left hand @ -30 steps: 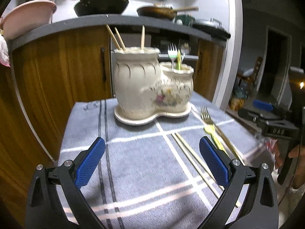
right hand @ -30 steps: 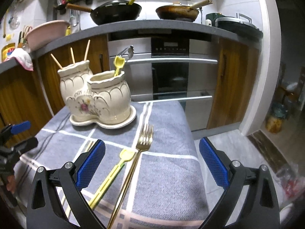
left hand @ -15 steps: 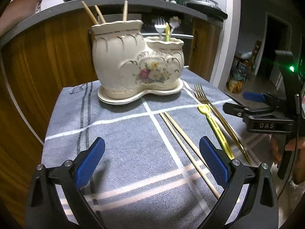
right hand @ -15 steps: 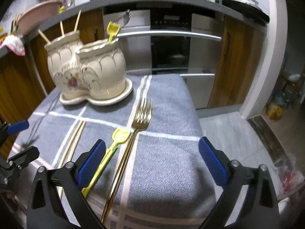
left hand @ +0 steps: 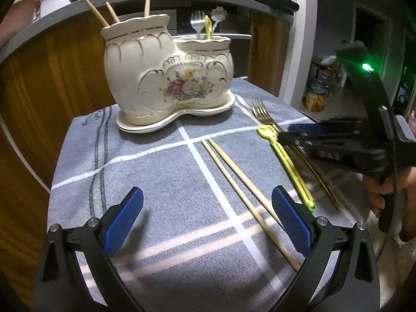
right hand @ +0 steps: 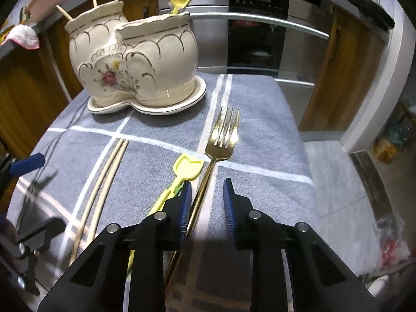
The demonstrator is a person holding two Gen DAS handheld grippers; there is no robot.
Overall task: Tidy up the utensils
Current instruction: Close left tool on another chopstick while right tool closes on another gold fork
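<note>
Holder (right hand: 135,59): cream, boot-shaped, two compartments, floral print, upright on its saucer at the far end of the cloth.
Tall compartment: three chopstick ends (left hand: 111,13) stick out of it.
Low compartment: a silver fork (left hand: 197,23), a yellow pick and a flower-topped piece stand in it.
Cloth (left hand: 156,182): grey with pale stripes, covering the bench under the holder.
Gold fork (right hand: 221,140): flat on the cloth in front of the holder, tines toward it, clear of the saucer.
Yellow pick (right hand: 187,167): flat just left of the gold fork, tulip head toward the holder.
Chopsticks (right hand: 109,171): a pair flat on the cloth, further left of the pick, tips near the holder's saucer.
Right gripper (right hand: 207,195): low over the gold fork's handle, jaws closing with the handle between them; the left pad (right hand: 186,208) is at the handle, the right pad stands off it, though the left-pad contact is hard to judge from here.
Left gripper (left hand: 205,218): jaws wide apart, nothing between the pads, above the cloth in front of the holder, with the chopsticks running past its right pad.
Hand (left hand: 384,189): seen at the edge of the left view, wrapped on the right gripper's handle.
</note>
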